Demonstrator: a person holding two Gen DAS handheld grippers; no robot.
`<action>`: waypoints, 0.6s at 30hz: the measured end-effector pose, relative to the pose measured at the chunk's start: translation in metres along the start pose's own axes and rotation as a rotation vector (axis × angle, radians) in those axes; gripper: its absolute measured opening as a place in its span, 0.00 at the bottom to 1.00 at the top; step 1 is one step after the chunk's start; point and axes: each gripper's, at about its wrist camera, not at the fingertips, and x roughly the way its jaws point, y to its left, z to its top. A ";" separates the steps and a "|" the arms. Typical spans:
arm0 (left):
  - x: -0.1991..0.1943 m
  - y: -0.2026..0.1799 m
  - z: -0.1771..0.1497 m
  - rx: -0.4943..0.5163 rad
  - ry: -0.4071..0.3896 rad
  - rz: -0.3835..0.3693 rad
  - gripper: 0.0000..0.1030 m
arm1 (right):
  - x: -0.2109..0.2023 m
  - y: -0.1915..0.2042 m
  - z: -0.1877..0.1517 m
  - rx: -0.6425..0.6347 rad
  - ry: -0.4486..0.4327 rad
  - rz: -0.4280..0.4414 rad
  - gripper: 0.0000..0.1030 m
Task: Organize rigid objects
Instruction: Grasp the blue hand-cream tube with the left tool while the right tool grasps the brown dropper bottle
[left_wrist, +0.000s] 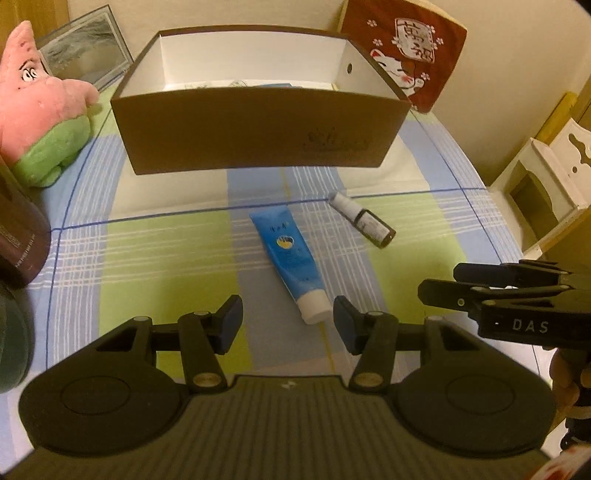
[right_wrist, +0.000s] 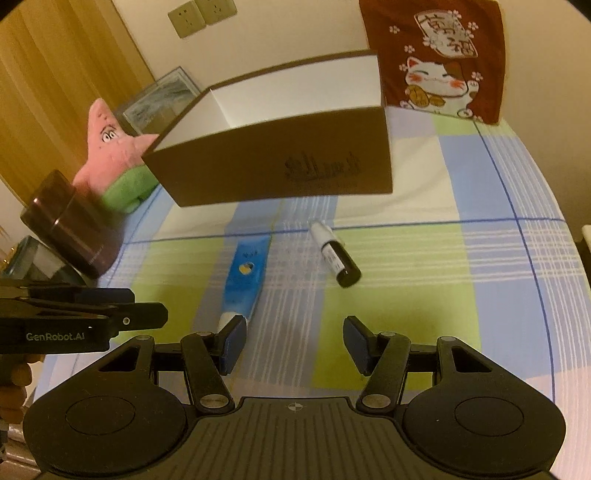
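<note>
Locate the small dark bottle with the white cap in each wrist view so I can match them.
Left wrist view: the small dark bottle lies right of centre, right of the blue tube.
Right wrist view: the bottle lies just right of centre, again right of the tube.
Shared landmark: the brown box behind both.

The room is dim under warm yellowish light from overhead, tinting the walls amber. The brown box (left_wrist: 258, 136) throws a soft shadow on the checked cloth (left_wrist: 155, 251) in front of it. Both views bend strongly toward their dark, rounded corners. The right wrist view is slightly smeared by motion; fine print stays unreadable.
</note>
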 end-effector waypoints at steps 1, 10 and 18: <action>0.002 -0.001 -0.001 0.000 0.004 0.000 0.50 | 0.002 -0.001 -0.001 0.000 0.004 -0.004 0.57; 0.021 -0.009 -0.005 0.000 0.043 -0.017 0.50 | 0.018 -0.012 -0.003 0.006 0.040 -0.020 0.57; 0.050 -0.017 0.003 -0.008 0.072 -0.015 0.50 | 0.031 -0.023 -0.001 -0.002 0.062 -0.055 0.57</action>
